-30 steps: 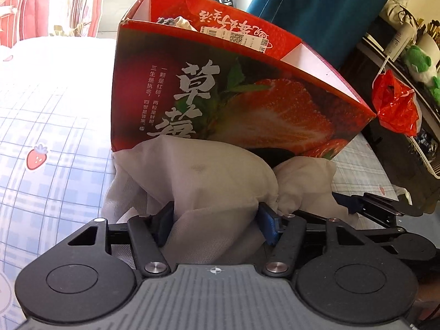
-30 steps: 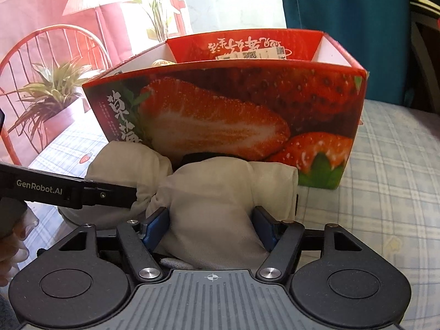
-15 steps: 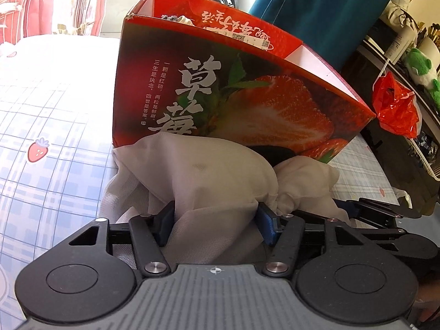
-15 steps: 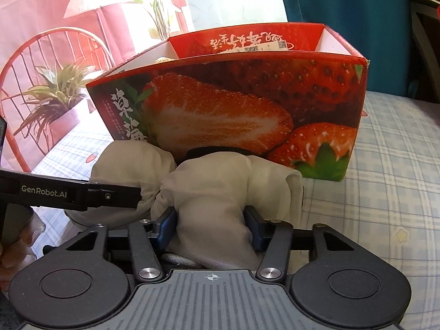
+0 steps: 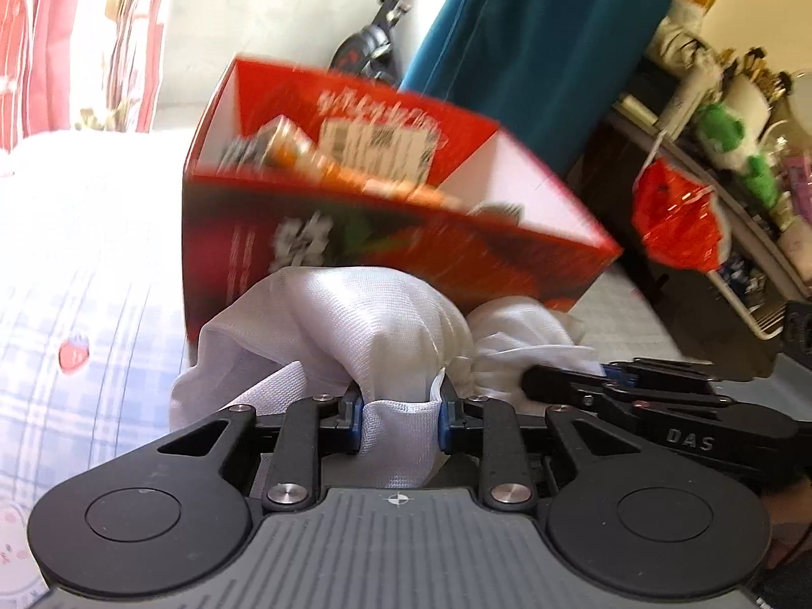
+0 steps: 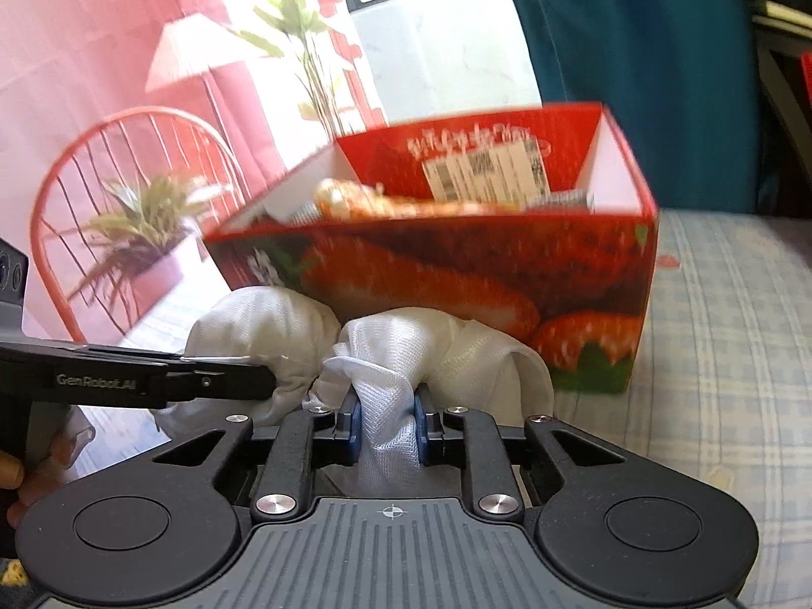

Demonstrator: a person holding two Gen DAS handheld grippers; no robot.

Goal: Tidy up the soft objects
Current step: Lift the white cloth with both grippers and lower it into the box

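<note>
A bed covered in a pale blue-and-white checked sheet printed with small strawberries carried everything in the scene. On it stood a large open-topped red cardboard box printed with strawberries and Chinese lettering, its white inner walls showing and several blurred packets, one with a white barcode label, lying inside. Behind it hung a long teal curtain, and the right wrist view showed a pink printed backdrop with a lamp, a plant and a red chair.

Just in front of the box's near wall was a bunched white mesh fabric bundle, drawn into two rounded lobes with a gathered neck between them. Whether its underside touched the sheet could not be told.

The left gripper had just been closing, and its jaws pinched a fold of the white bundle between blue pads. The right gripper had likewise just been closing, and its jaws squeezed a narrower twist of the same fabric. In each view the other gripper reached in from the side toward the neighbouring lobe. A small red plastic bag hung off a cluttered shelf at the far right.
</note>
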